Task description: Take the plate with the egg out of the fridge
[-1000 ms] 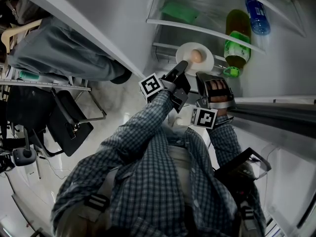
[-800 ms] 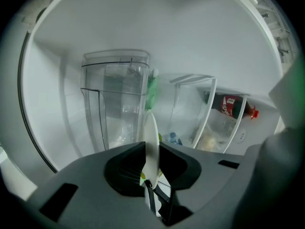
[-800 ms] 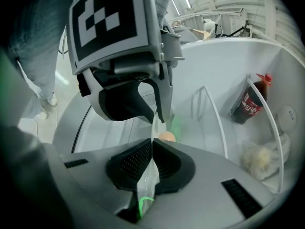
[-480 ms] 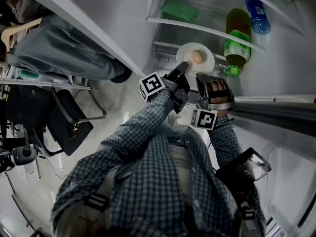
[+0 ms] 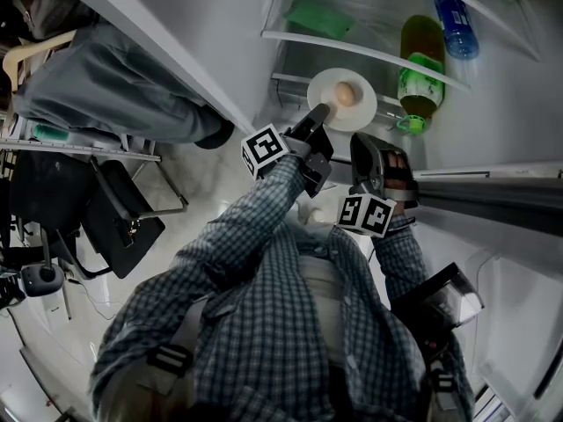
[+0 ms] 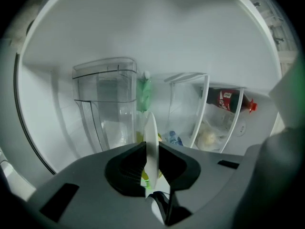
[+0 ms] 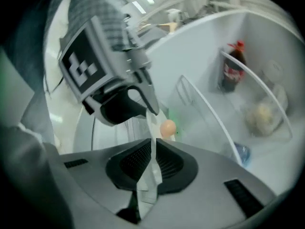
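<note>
**Two grippers pinch one plate**

Two grippers reach into the open white fridge at the top of the head view. They meet at a round white plate in the upper middle of that picture. A pale brown egg sits on the plate, a bit right of its middle.

The left gripper comes up from the lower left and is clamped on the plate's near rim. In the left gripper view the plate shows as a thin white edge standing straight up. The black pads of the left gripper press on it from both sides. These jaws have just been closing, with the plate rim between them.

The right gripper comes in from the lower right, just beside the left one. In the right gripper view its jaws are squeezed on a thin white edge of the plate. The egg shows just past them. The left gripper is at the upper left of that picture, with its tip on the same plate.

I cannot tell if the plate rests on the shelf or is a little above it.

A green glass bottle with a green label lies to the right of the plate. A blue plastic bottle is at the upper right. A flat green bag lies on the glass shelf above the plate. A dark cola bottle with a red label is at the right of the left gripper view.
</note>
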`<move>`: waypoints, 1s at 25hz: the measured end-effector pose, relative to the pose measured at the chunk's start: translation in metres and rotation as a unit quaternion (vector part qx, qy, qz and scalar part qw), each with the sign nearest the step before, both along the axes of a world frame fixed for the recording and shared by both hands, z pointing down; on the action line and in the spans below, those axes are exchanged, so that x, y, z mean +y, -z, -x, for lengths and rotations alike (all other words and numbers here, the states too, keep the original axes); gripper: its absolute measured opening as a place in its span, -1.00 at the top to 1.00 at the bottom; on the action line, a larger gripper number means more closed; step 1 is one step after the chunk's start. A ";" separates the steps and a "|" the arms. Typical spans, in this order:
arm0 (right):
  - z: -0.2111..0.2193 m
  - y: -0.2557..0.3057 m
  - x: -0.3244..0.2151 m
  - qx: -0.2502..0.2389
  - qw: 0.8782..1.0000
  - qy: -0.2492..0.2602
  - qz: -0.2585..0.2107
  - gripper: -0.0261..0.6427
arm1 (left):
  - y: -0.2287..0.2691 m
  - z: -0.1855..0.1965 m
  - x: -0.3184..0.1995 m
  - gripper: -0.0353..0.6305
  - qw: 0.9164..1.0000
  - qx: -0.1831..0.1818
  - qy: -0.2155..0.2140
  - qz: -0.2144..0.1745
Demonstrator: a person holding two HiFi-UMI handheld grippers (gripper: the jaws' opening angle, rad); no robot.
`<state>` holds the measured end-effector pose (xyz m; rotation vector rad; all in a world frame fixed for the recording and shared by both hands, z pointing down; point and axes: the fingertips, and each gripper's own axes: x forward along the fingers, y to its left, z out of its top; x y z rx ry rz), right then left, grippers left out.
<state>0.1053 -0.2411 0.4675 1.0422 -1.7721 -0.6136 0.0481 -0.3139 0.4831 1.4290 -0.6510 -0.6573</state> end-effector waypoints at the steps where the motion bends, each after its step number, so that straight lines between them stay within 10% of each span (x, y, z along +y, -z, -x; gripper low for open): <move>1: -0.001 0.004 0.000 -0.060 0.998 -0.027 0.019 0.87 | 0.001 0.000 0.000 0.70 1.000 0.002 -0.001 -0.003; 4: -0.004 0.015 -0.001 -0.255 0.958 -0.100 0.080 0.87 | 0.002 0.001 0.003 0.70 1.000 0.007 -0.005 -0.008; 7: -0.008 0.018 0.000 -0.434 0.877 -0.153 0.138 0.87 | 0.005 0.003 0.006 0.70 1.000 0.021 -0.006 -0.011; 11: -0.010 0.020 0.004 -0.606 0.747 -0.196 0.194 0.84 | 0.012 0.007 0.009 0.70 0.999 0.040 -0.004 -0.020; 14: -0.015 0.024 0.003 -0.727 0.610 -0.225 0.221 0.66 | 0.019 0.009 0.013 0.70 0.998 0.050 -0.008 -0.027; 16: -0.022 0.026 0.001 -0.768 0.553 -0.234 0.222 0.64 | 0.021 0.009 0.016 0.70 0.998 0.051 -0.014 -0.031; 25: -0.031 0.033 0.001 -0.835 0.447 -0.234 0.218 0.64 | 0.034 0.012 0.038 0.70 0.996 0.073 -0.035 -0.041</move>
